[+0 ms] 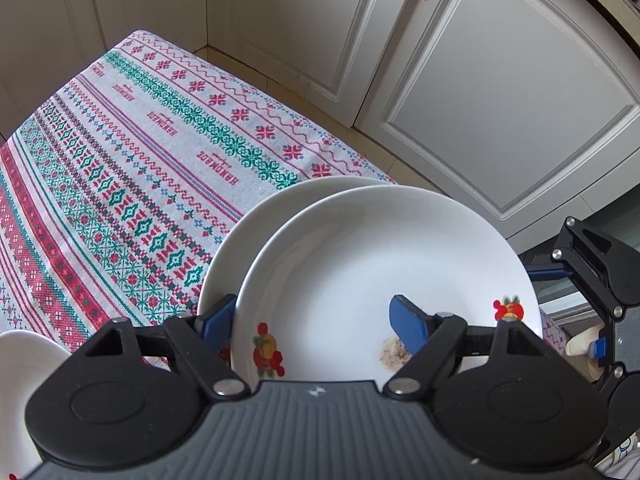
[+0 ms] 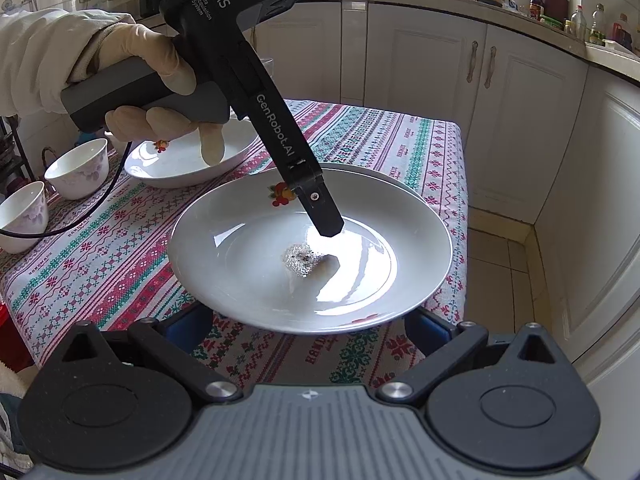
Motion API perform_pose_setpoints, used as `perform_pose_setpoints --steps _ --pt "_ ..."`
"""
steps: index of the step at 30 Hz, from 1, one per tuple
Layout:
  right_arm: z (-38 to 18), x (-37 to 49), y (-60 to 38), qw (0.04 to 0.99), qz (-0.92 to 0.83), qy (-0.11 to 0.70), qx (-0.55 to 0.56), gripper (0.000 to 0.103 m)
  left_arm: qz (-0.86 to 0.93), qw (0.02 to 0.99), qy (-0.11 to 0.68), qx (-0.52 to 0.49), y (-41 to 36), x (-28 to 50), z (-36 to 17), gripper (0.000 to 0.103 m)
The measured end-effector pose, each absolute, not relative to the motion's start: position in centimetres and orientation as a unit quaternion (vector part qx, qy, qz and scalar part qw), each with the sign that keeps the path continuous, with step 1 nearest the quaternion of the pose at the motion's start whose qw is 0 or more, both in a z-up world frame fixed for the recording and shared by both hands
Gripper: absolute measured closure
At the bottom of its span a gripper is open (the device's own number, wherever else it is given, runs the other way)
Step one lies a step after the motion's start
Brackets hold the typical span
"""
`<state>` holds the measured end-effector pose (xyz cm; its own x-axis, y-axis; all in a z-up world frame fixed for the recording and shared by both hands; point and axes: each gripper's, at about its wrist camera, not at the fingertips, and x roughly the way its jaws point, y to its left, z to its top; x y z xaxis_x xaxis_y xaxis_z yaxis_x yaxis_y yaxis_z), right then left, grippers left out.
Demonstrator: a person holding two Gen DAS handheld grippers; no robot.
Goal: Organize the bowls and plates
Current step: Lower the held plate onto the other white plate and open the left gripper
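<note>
A cream-coloured kitchen with panelled cupboard doors [image 2: 436, 72] surrounds a small bench covered by a white cloth woven with red and green cross-stitch bands [image 1: 132, 168]. On a far worktop stand bottles and a knife block, too small to tell apart.

Near the bench's front right corner lies a white deep plate with a printed fruit motif on its rim [image 2: 312, 248], resting on top of a second white plate [image 1: 224, 256] whose edge shows behind it. A small greyish-brown smear of residue [image 2: 302, 260] sits in the top plate's well.

The left tongs [image 1: 316, 322] point steeply down at this plate. Their blue-padded fingers stand apart: one pad [image 1: 408, 328] hangs over the plate's inside, close by the residue, while the other sits outside the rim, so the rim lies between them. The pads are spread and do not pinch the plate. A gloved hand [image 2: 160, 84] in a pale sleeve holds the black handle.

The right tongs [image 2: 312, 330] sit low at the near rim of the same plate, their blue fingers spread wide to either side below it, gripping nothing.

Further back on the cloth rest another white deep plate with a fruit motif [image 2: 188, 164] and two white bowls with faint purple flower prints [image 2: 78, 168], near the bench's left edge.
</note>
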<state>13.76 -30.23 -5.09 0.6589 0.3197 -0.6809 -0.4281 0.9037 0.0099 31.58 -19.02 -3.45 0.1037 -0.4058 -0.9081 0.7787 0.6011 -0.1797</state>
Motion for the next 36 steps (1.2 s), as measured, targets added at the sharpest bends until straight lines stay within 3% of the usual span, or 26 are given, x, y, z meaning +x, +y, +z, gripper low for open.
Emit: perform_pose_setpoints --steps 26,36 --pt "-5.2 13.6 -29.3 0.908 0.195 0.358 -0.095 0.000 -0.383 0.760 0.498 0.169 -16.5 30.8 -2.0 0.020" --pt "-3.5 11.1 -28.7 0.918 0.186 0.335 -0.102 0.000 -0.348 0.821 0.419 0.169 -13.7 25.2 1.8 0.014"
